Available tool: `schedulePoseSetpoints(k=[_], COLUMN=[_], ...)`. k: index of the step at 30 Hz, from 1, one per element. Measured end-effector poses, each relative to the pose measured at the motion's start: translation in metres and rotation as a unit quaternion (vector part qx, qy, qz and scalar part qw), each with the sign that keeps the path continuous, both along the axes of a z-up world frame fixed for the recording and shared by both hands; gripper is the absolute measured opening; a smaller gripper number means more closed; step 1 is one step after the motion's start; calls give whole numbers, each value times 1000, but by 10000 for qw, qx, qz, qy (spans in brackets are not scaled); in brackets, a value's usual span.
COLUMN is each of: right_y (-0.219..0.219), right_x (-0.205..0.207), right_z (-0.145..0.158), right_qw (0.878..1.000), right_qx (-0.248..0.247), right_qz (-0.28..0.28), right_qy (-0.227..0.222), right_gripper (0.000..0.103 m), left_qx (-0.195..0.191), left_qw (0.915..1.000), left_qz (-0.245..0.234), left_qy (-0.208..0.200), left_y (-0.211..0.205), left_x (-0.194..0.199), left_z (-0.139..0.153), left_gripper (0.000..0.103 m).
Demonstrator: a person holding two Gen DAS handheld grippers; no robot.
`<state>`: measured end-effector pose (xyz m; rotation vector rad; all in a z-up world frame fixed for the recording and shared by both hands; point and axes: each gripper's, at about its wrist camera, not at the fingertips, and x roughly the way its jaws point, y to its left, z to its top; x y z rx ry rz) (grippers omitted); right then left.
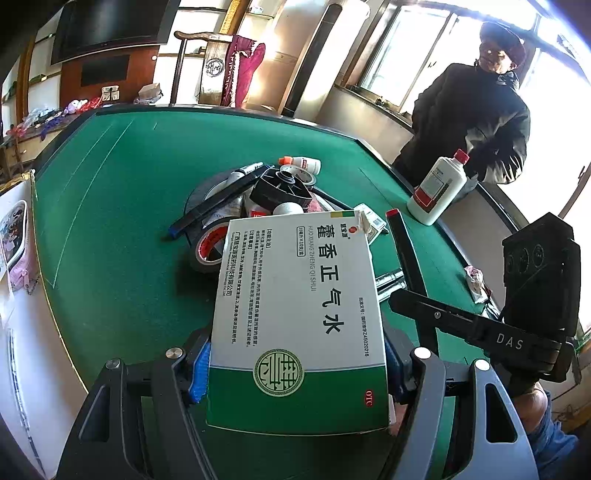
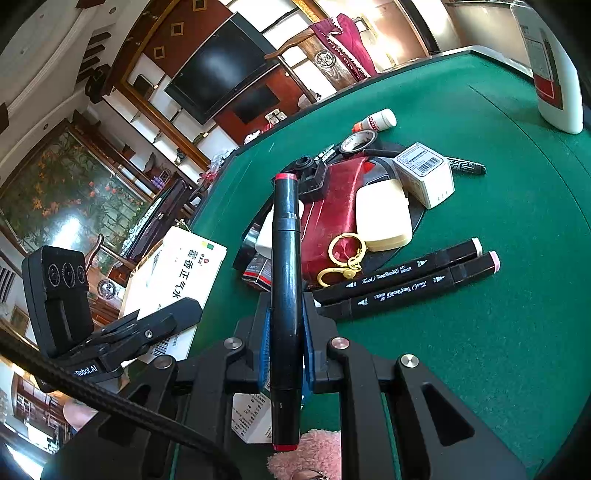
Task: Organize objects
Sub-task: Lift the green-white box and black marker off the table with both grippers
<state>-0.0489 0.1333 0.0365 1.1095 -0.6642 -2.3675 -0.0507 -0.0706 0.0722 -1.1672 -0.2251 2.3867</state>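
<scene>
- Green felt covers the table, which stands in a room with a dark wall-mounted television and bright windows on the far right.
- A person in a dark jacket stands at the table's far right edge, just behind a tall white bottle with a red cap.
- The left gripper clamps a white-and-green medicine box between its blue pads; the jaws stand fairly wide to span the box, which is raised above the felt and juts out toward the pile.
- The right gripper has its fingers drawn narrow around a black art marker with red ends, held lengthwise along the fingers with one red end pointing at the pile.
- A heap of objects lies near the table's middle on a dark round mat: a red pouch, a cream case, a small white carton with a barcode, a yellow keyring, a roll of tape and a black plastic fitting.
- A small white bottle with an orange cap lies on its side just beyond the heap.
- Two more black art markers lie side by side on the felt, near right of the heap, touching along their length.
- A black-and-green marker pen lies to the right of the carton.
- A red-cored tape roll rests at the heap's near left edge, just left of the held box.
</scene>
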Motion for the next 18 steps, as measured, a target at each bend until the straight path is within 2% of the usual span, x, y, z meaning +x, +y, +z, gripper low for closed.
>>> schedulePoseSetpoints(k=[18], right_y=[3], right_x=[-4], right_z=[-3], right_qw=[10000], right_qx=[-5], right_qz=[-12], right_qy=[-2], right_gripper=[12], left_qx=[-54], left_qw=[10000], left_qz=[-33], left_qy=[8], left_y=[2], left_x=[2], left_z=[1], left_gripper=[65])
